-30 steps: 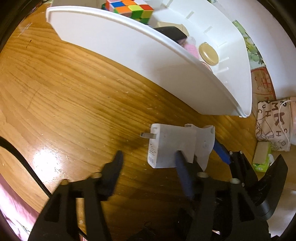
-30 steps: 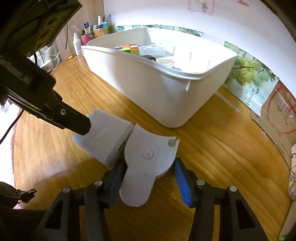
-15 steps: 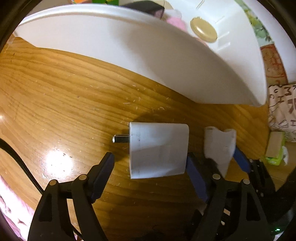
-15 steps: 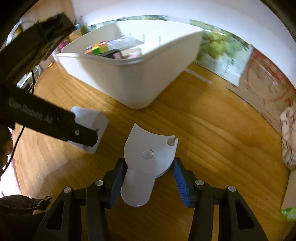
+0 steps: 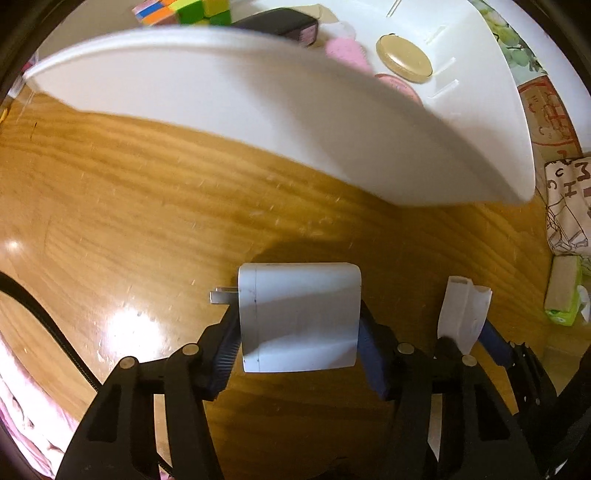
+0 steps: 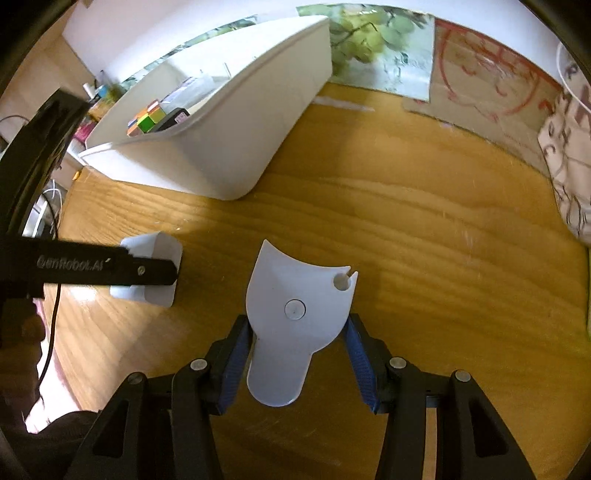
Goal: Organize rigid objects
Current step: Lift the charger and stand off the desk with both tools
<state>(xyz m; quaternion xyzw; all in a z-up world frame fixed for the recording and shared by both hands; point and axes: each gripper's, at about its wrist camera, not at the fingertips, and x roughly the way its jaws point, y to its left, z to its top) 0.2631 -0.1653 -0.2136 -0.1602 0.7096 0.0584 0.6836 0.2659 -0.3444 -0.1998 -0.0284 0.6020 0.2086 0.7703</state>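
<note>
Just closed: left gripper, jaws now pinching the white charger from both sides, prongs poking left, block resting on the wooden table; a second ago spread wide and only one finger against it. Pulled apart from the flat white plastic piece, pinched as before in the right gripper, now well to the right of the charger. Probably both pieces gripped and ready to go into the bin. White bin at the far side, holding a colourful puzzle cube, a black block, something pink and a tan round lid.
</note>
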